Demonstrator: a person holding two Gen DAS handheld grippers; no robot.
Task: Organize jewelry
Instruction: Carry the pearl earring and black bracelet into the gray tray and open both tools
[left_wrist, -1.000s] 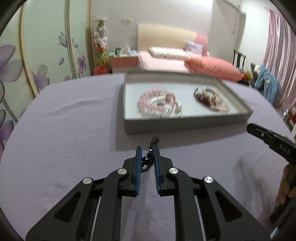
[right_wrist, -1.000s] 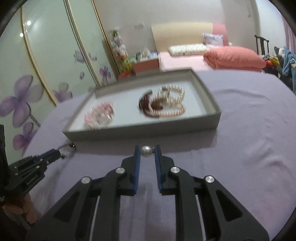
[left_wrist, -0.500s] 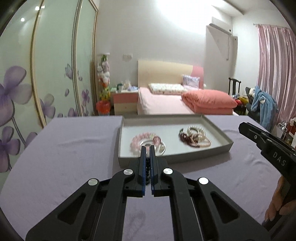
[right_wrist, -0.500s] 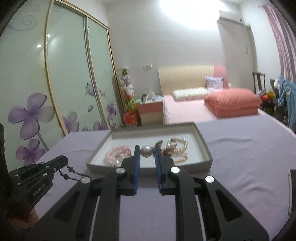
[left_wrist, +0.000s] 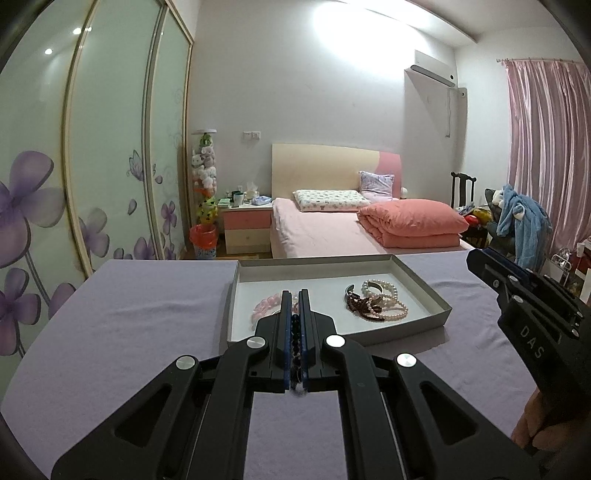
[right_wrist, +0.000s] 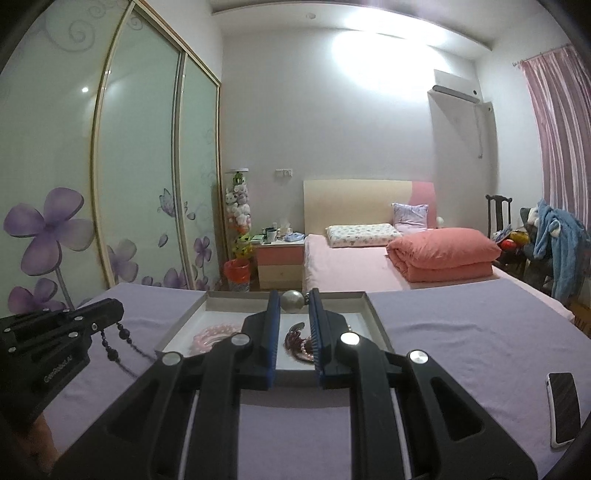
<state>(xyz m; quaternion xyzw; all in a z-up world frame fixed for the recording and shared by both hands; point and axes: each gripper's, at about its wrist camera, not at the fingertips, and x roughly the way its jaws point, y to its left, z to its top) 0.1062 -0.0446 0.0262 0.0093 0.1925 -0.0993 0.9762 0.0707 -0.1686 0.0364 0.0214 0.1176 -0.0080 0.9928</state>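
Behind the purple tablecloth (left_wrist: 129, 332) we see a bed (left_wrist: 317, 232) with a folded salmon quilt (left_wrist: 410, 221) and a patterned pillow (left_wrist: 332, 195). A nightstand (left_wrist: 245, 229) stands beside it, next to an orange bin (left_wrist: 203, 240). Wardrobe doors (left_wrist: 110, 147) show purple flowers. A phone (right_wrist: 563, 408) lies on the cloth at our right.

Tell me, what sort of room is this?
Most likely a home bedroom. A pink-sheeted bed with a folded coral quilt stands at the back, beside a pink-and-cream nightstand, and tall sliding wardrobe doors painted with purple flowers line the left wall.
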